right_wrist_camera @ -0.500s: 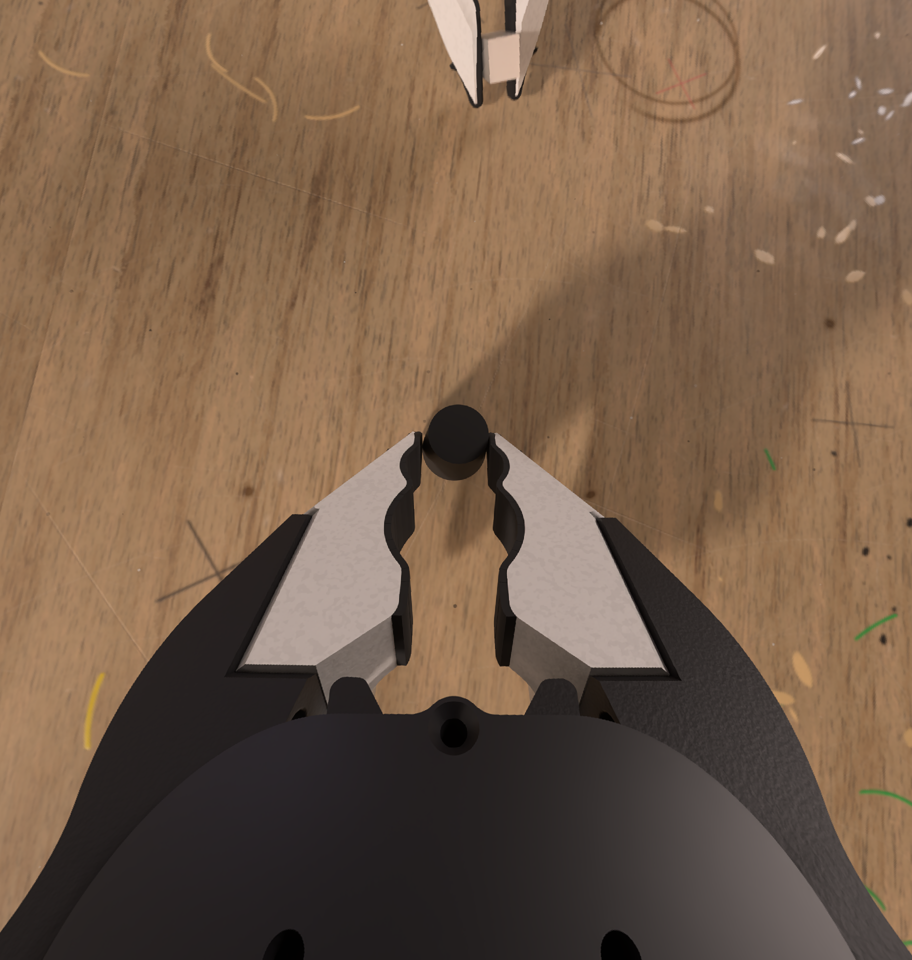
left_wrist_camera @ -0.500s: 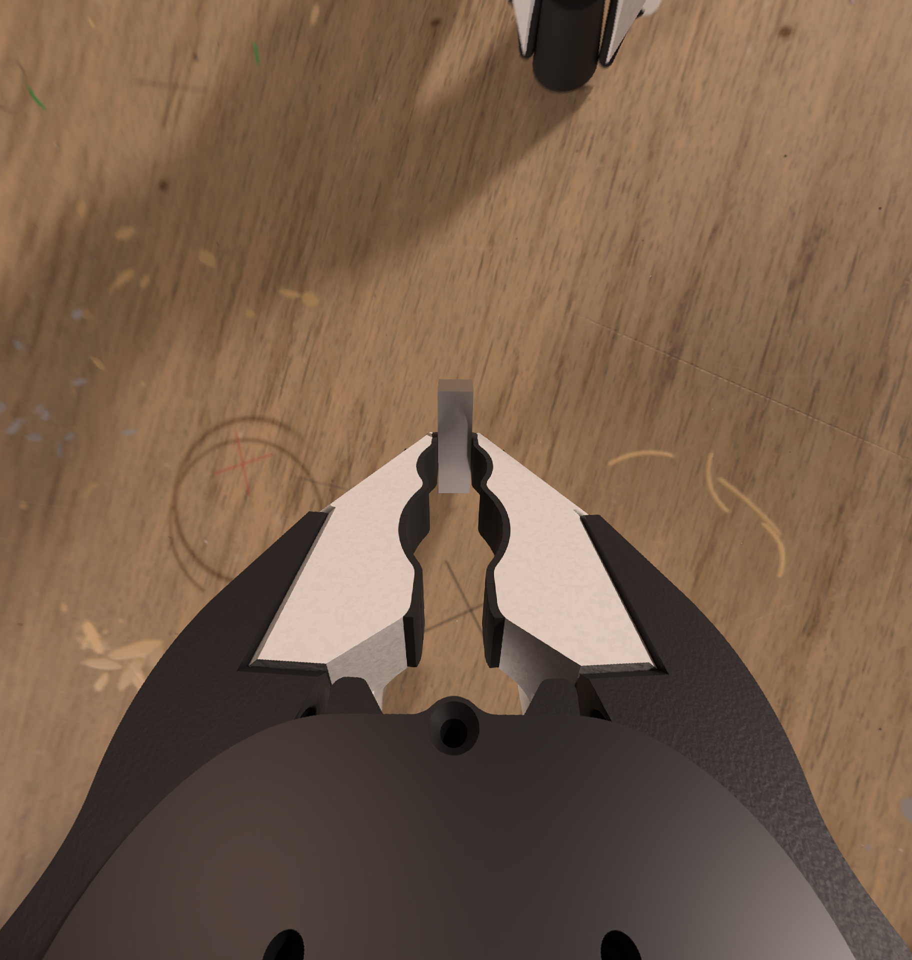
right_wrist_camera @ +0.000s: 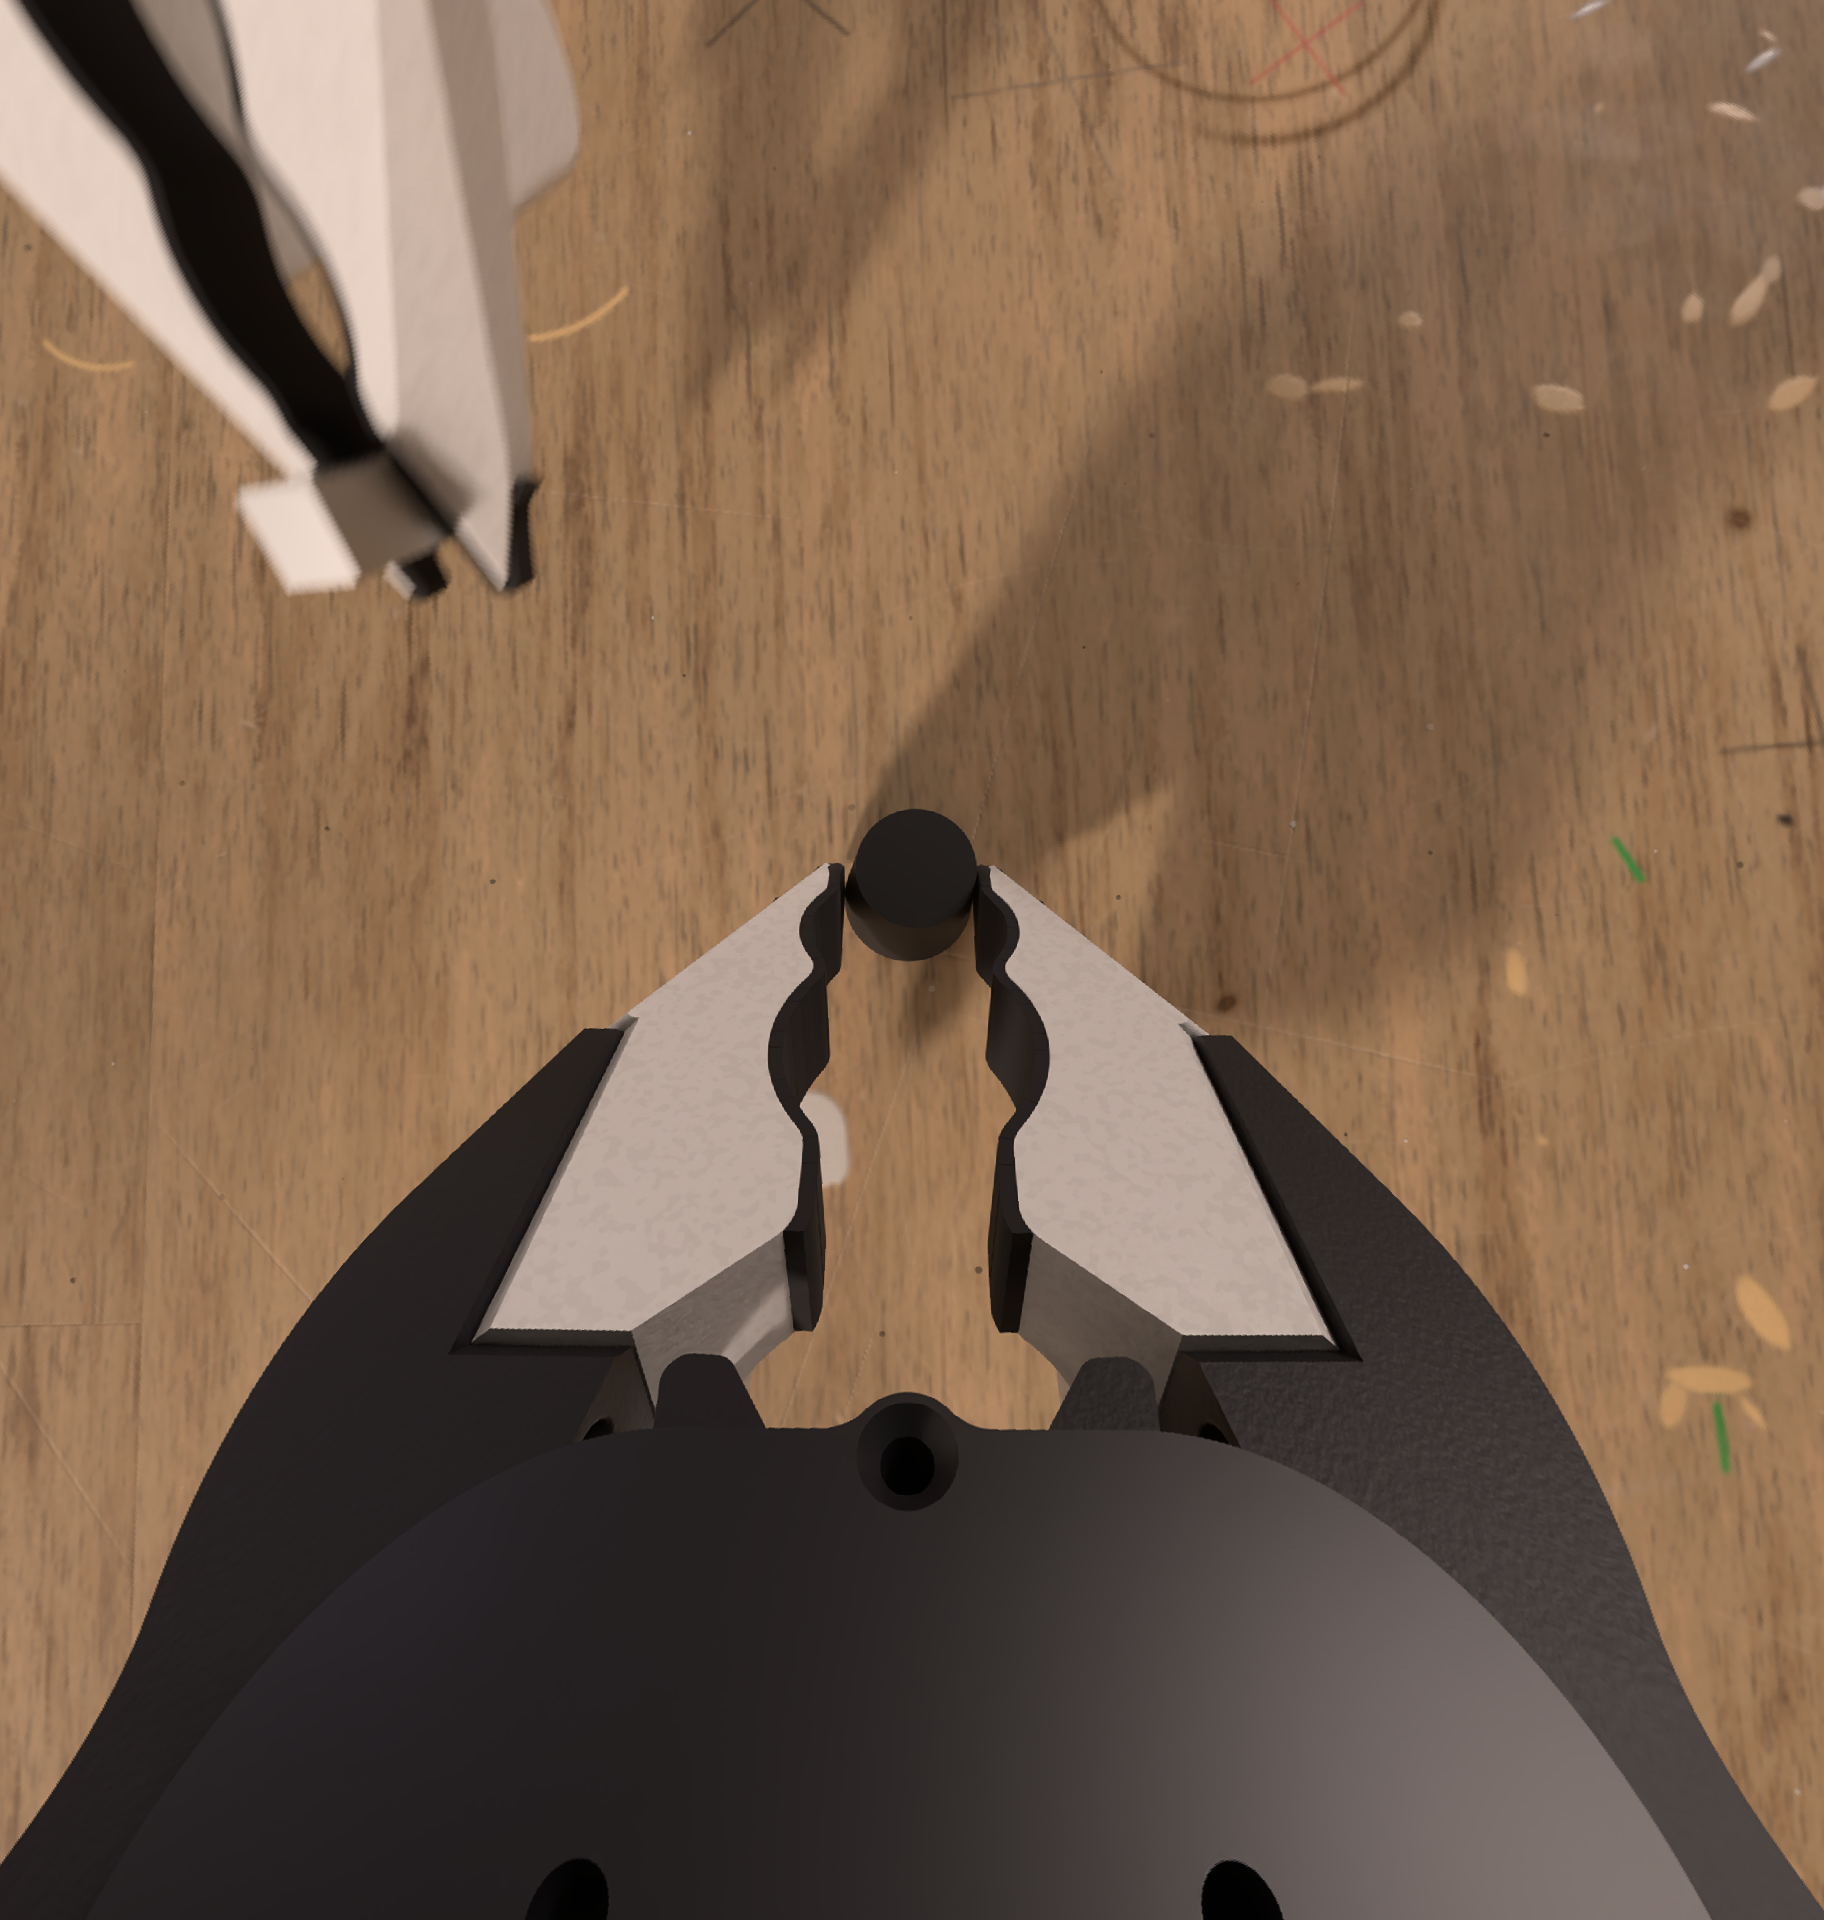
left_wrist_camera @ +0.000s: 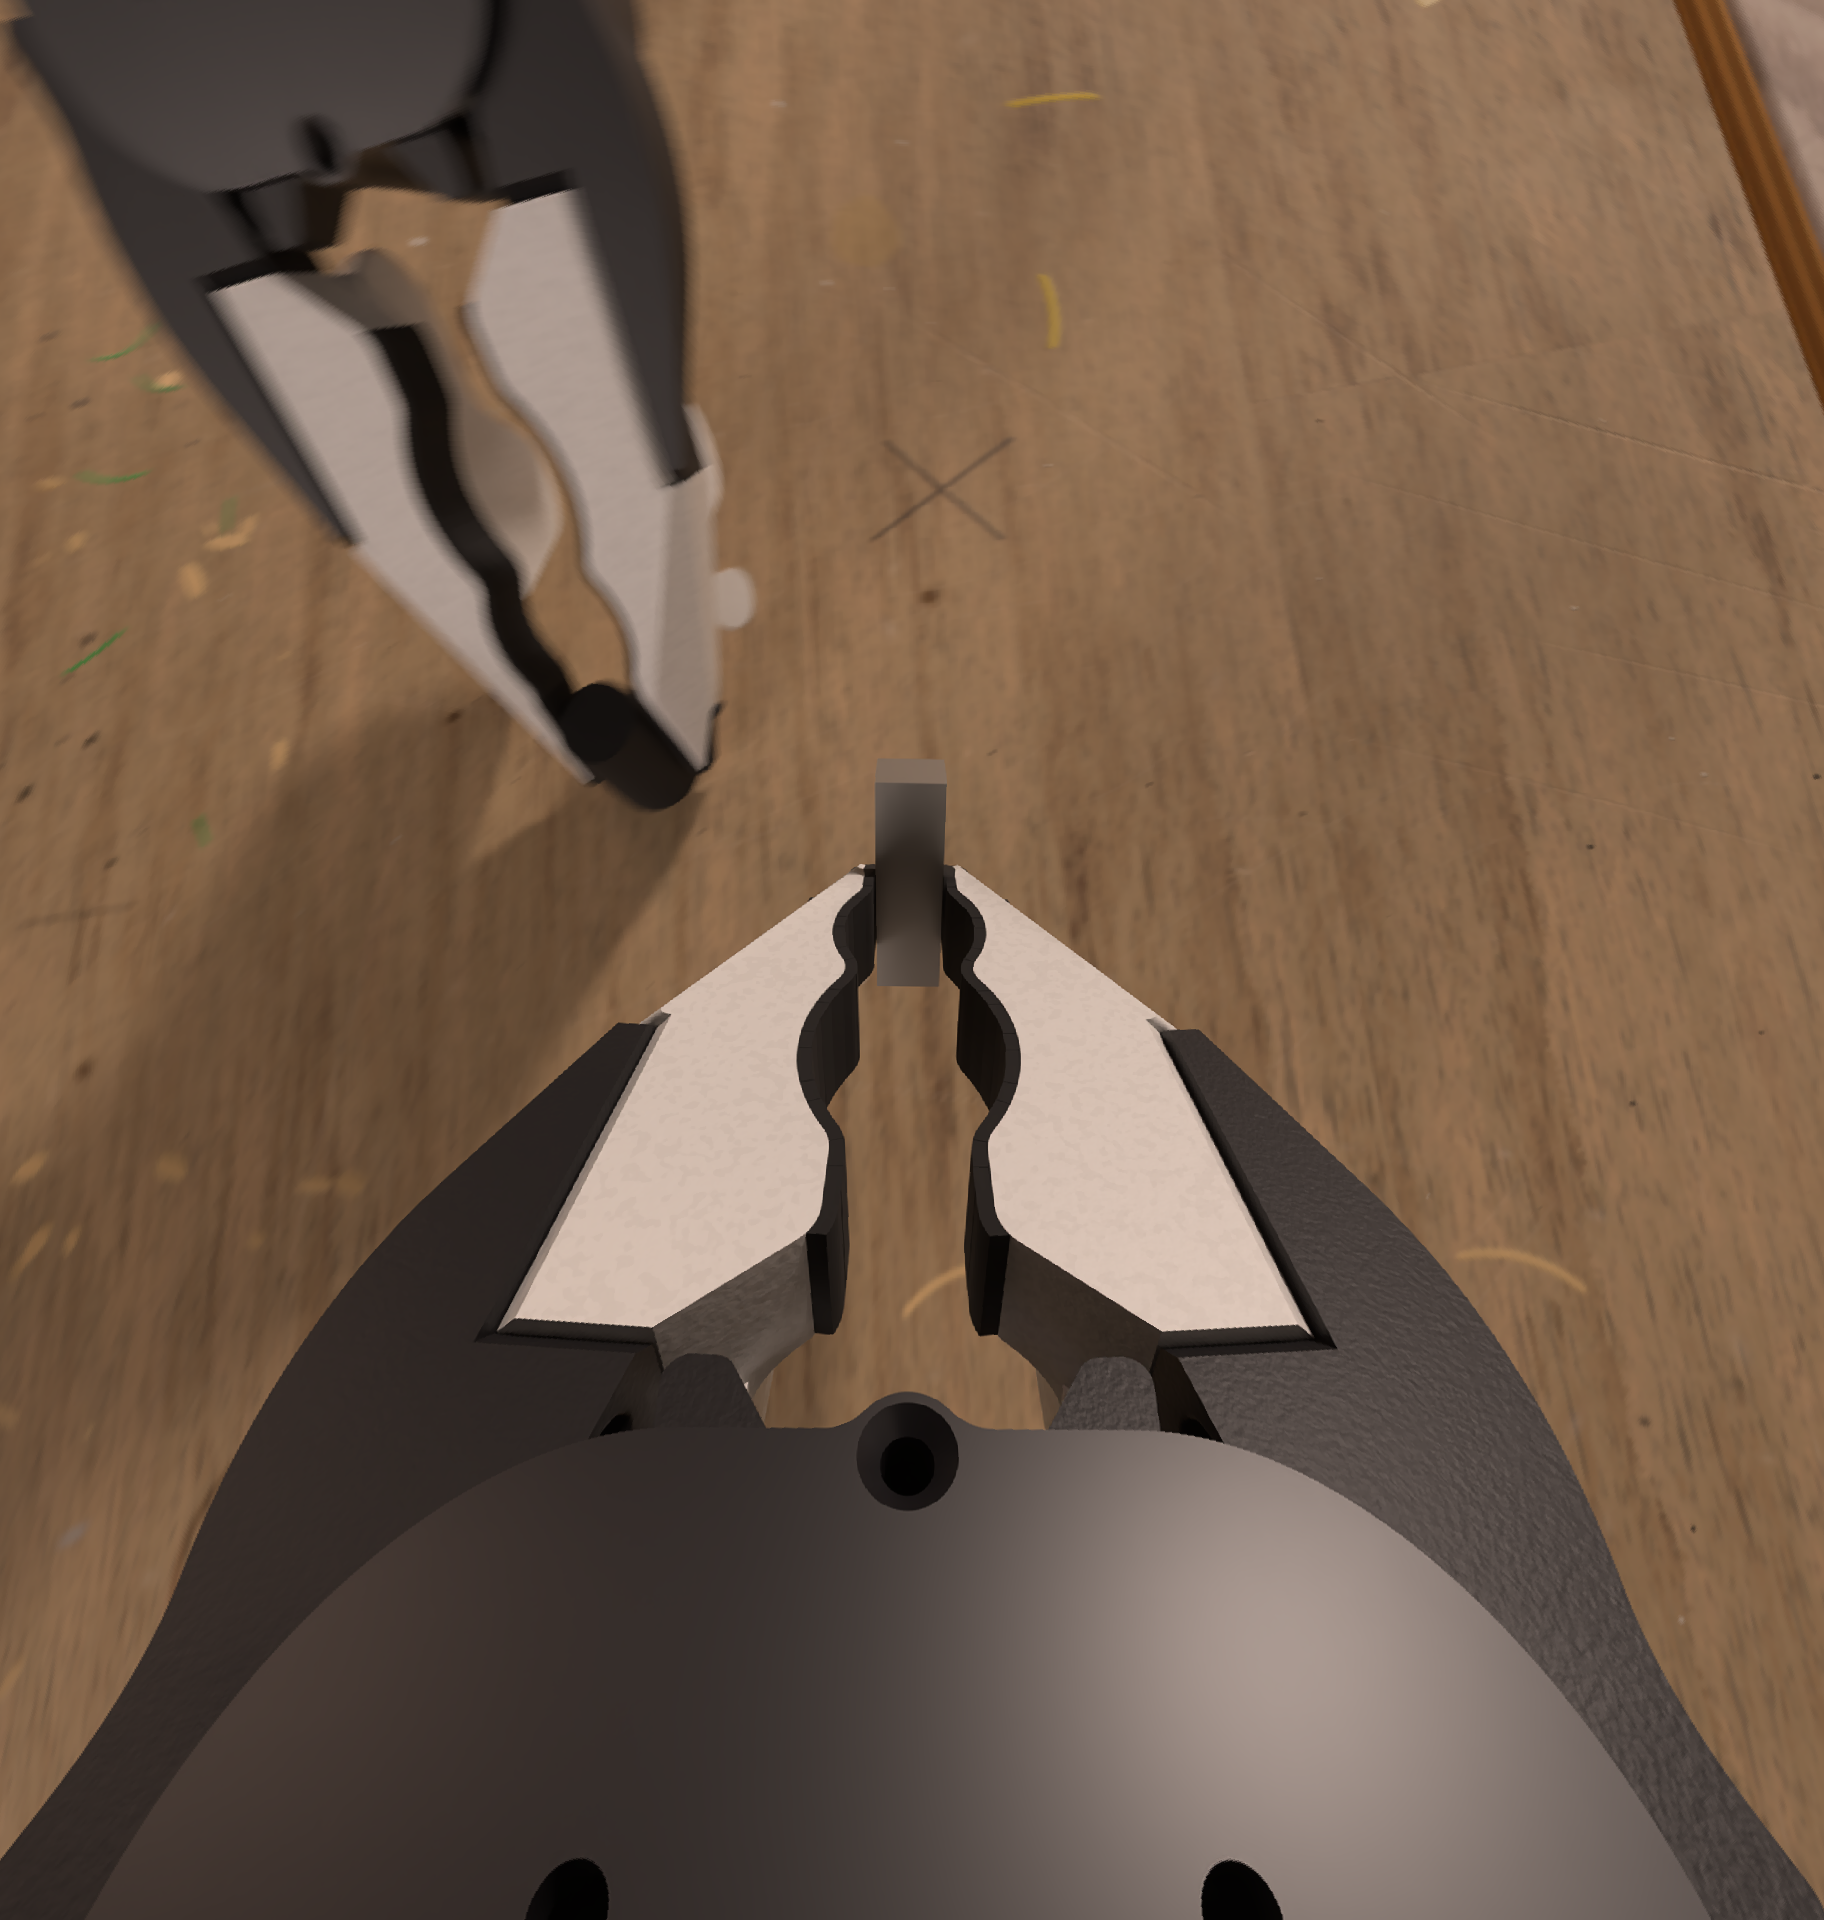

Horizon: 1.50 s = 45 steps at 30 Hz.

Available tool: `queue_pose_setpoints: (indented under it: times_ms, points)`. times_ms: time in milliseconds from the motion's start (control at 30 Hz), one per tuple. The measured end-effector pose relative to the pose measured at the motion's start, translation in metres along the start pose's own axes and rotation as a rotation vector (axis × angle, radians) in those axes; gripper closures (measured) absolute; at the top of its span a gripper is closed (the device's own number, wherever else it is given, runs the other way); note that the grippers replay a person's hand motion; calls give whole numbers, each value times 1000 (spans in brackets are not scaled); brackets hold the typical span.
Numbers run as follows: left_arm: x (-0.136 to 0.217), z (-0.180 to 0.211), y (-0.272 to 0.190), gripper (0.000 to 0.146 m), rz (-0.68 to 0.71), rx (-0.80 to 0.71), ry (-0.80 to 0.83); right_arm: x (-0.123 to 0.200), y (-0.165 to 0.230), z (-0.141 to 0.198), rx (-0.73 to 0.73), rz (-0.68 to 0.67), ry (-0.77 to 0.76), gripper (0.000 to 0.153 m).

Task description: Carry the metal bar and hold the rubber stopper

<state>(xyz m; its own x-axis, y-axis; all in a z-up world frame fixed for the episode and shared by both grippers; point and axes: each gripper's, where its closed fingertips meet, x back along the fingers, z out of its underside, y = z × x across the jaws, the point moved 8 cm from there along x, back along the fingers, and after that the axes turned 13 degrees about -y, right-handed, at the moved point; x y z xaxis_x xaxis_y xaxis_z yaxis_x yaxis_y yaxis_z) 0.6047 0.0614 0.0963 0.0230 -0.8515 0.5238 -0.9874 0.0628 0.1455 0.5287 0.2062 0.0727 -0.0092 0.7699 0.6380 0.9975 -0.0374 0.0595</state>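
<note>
My left gripper [left_wrist_camera: 909,883] is shut on a short grey metal bar [left_wrist_camera: 909,821], which stands upright between the fingertips above the wooden table. My right gripper [right_wrist_camera: 909,883] is shut on a black rubber stopper [right_wrist_camera: 910,878], a short cylinder held at the fingertips. In the left wrist view the right gripper [left_wrist_camera: 633,743] hangs at upper left with the stopper [left_wrist_camera: 627,743] at its tip, close to the bar. In the right wrist view the left gripper [right_wrist_camera: 409,520] shows at upper left with the bar [right_wrist_camera: 305,540] in it.
The wooden table [left_wrist_camera: 1355,727] bears shavings and a pencilled cross [left_wrist_camera: 939,488]. A raised wooden edge [left_wrist_camera: 1781,208] runs along the upper right in the left wrist view. A pencilled circle with a red cross [right_wrist_camera: 1292,62] lies at the top of the right wrist view.
The two grippers have come much closer together: each now shows large at the other view's upper left. Both keep their hold on the bar and the stopper.
</note>
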Motion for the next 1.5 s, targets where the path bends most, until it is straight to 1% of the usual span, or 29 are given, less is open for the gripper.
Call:
queue_pose_setpoints:
  times_ms: [167, 367, 567, 833, 1300, 1500]
  points:
    - [-28, -4, -18, 135, 100, -51, 38, 2, -1, 1, 32, -3, 5, 128]
    - [-38, -2, -24, 135, 136, -82, 61, 14, -1, 11, 107, -45, 23, 128]
    - [-39, 2, -23, 135, 138, -80, 66, 22, 3, 17, 144, -98, 22, 128]
    - [-31, 10, -17, 135, 116, -42, 75, 19, 7, 18, 192, -142, -13, 128]
    - [-28, 14, -17, 135, 137, -22, 48, 23, 0, 21, 140, -132, -12, 128]
    - [-26, 15, -15, 135, 119, -12, 50, 26, -4, 24, 119, -118, -13, 128]
